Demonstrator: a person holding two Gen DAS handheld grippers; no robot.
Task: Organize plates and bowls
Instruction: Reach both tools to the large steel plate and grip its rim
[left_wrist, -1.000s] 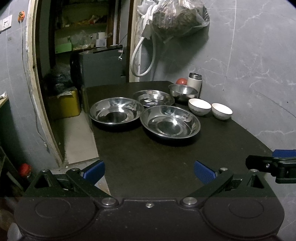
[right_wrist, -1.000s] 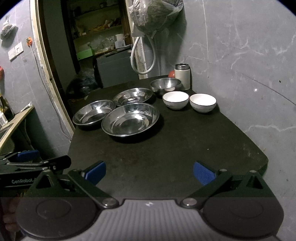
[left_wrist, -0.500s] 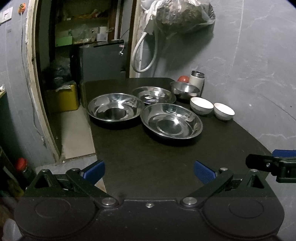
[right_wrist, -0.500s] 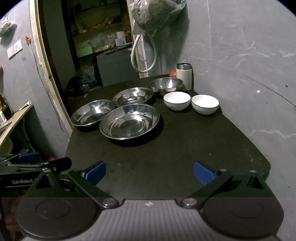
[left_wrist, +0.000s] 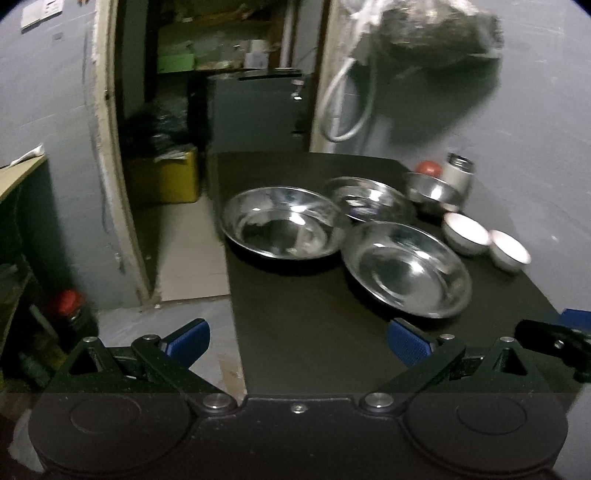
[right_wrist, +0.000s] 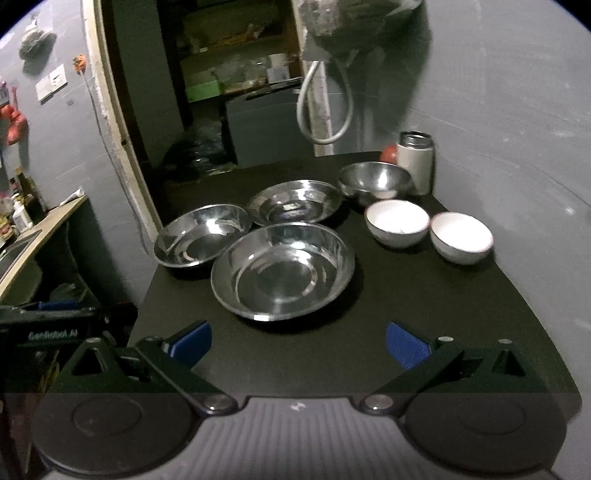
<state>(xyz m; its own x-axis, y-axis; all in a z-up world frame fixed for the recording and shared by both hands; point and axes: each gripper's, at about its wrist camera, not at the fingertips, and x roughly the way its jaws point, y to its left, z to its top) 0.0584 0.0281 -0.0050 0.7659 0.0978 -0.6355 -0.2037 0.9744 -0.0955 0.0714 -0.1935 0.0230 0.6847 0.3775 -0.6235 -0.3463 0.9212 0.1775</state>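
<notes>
Both claws, left claw (left_wrist: 297, 338) and right claw (right_wrist: 298, 341), gape wide, empty; nearest steel plate (right_wrist: 282, 271) lies ahead.

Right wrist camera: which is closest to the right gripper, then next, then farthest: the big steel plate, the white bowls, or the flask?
1. Big steel plate, straight ahead of the right gripper.
2. White bowls, farther back on the right.
3. Flask, at the far right corner by the wall.

- I am in a rough home kitchen: grey plastered walls, a black table (right_wrist: 406, 295) bearing steel plates (right_wrist: 282, 271) and white bowls (right_wrist: 397, 222).
- Past the doorway (right_wrist: 122, 147), cluttered pantry shelves (right_wrist: 236, 74).
</notes>
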